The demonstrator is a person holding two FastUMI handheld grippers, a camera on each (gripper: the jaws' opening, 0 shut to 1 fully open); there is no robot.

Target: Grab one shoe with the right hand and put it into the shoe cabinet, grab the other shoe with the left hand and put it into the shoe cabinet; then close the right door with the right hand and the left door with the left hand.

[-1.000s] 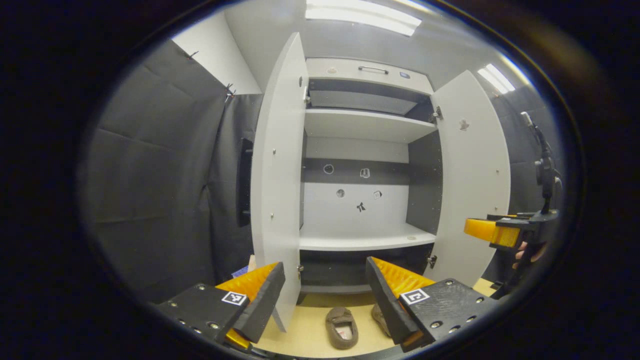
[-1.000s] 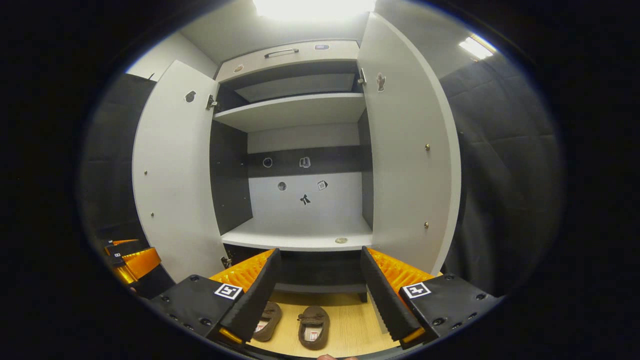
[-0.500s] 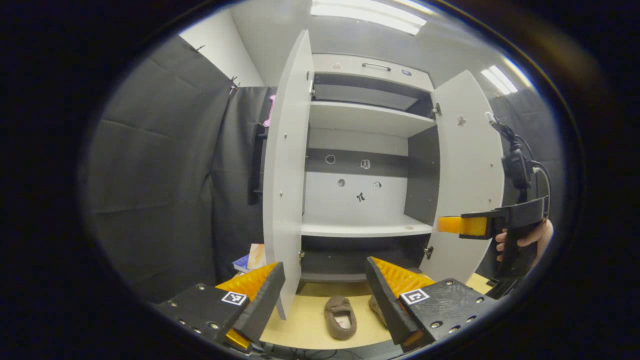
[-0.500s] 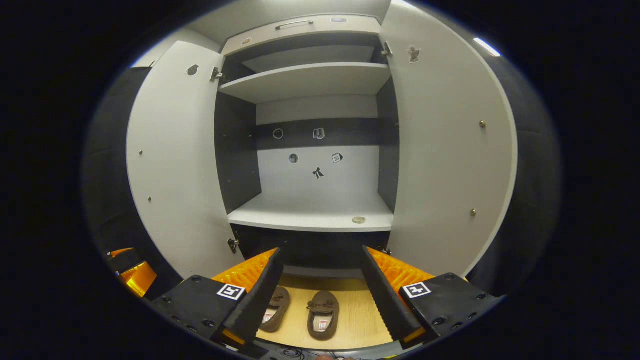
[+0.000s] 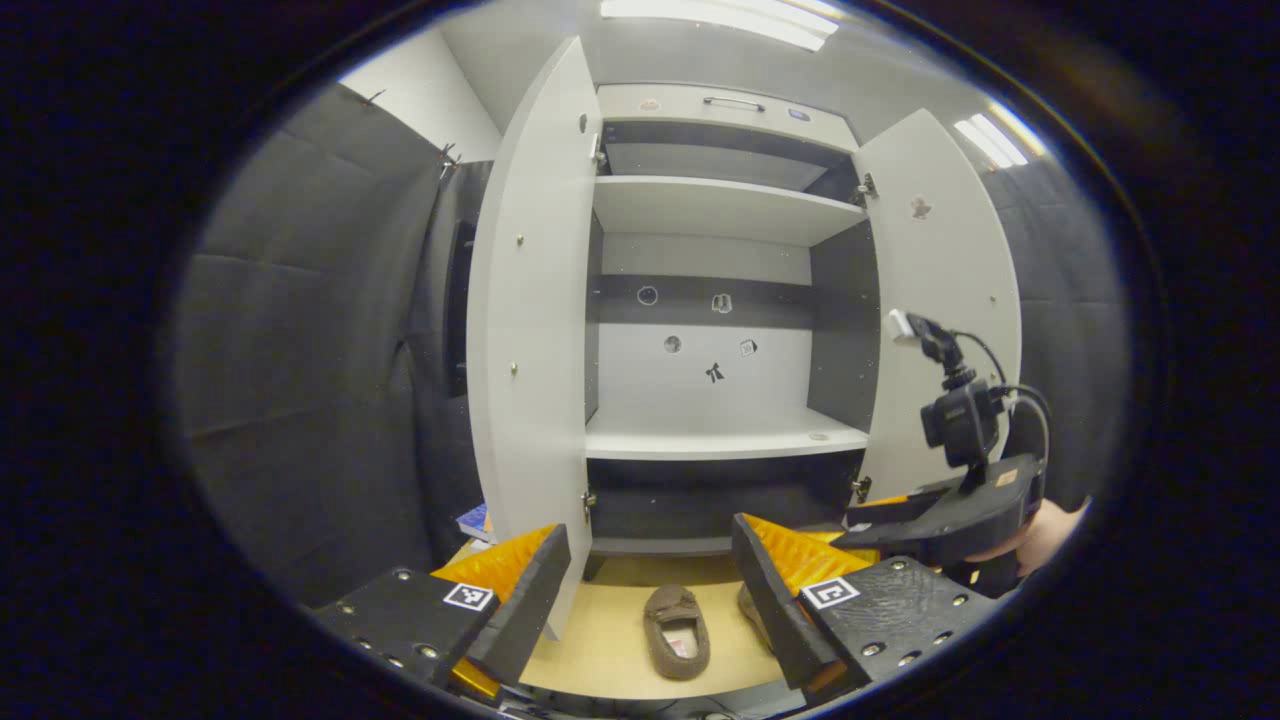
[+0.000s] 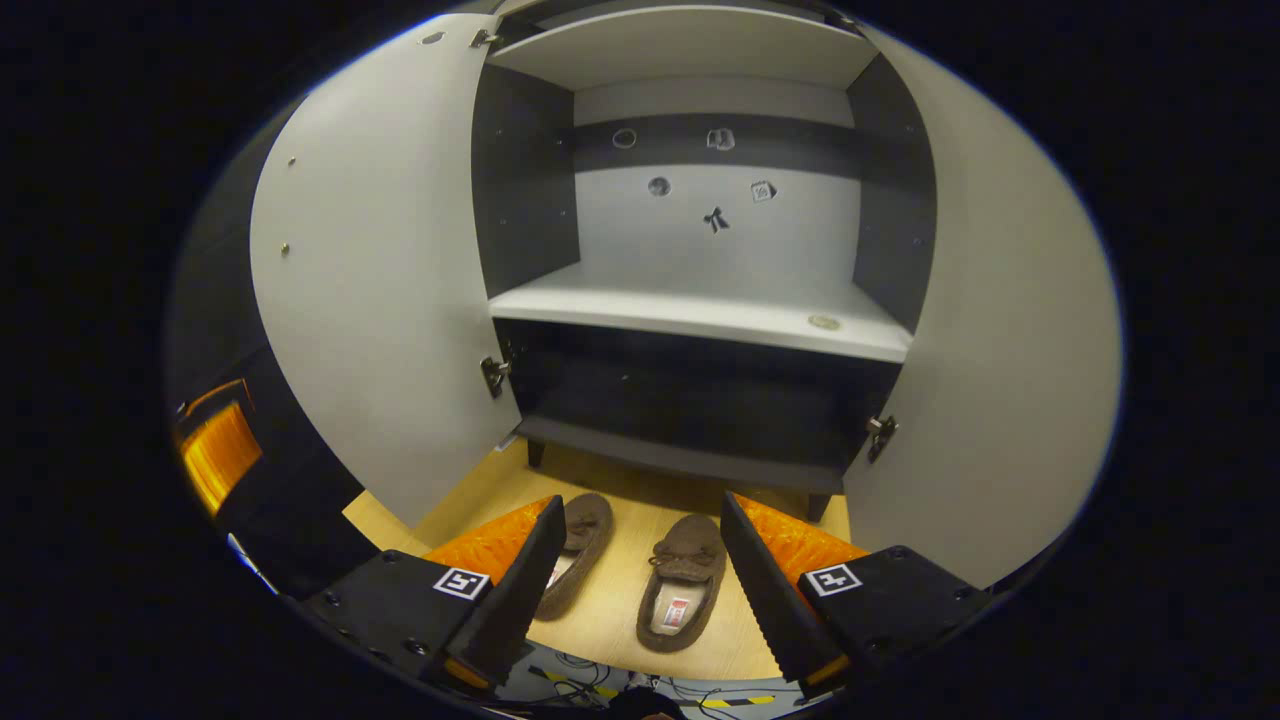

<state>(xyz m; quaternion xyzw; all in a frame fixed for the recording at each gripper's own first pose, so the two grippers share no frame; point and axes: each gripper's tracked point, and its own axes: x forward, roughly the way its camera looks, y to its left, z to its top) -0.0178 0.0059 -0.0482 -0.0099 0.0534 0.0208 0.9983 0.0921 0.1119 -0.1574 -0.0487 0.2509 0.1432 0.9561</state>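
In the left gripper view, we are holding the left gripper (image 5: 650, 590) wide open and empty, facing the shoe cabinet (image 5: 715, 430) with both doors standing open. One brown shoe (image 5: 678, 632) is lying on the wooden floor (image 5: 600, 650) between the fingers.

In the right gripper view, we are keeping the right gripper (image 6: 640, 580) wide open, gripping nothing, above the pair: left shoe (image 6: 575, 550), right shoe (image 6: 685, 580), both resting near the cabinet's base.
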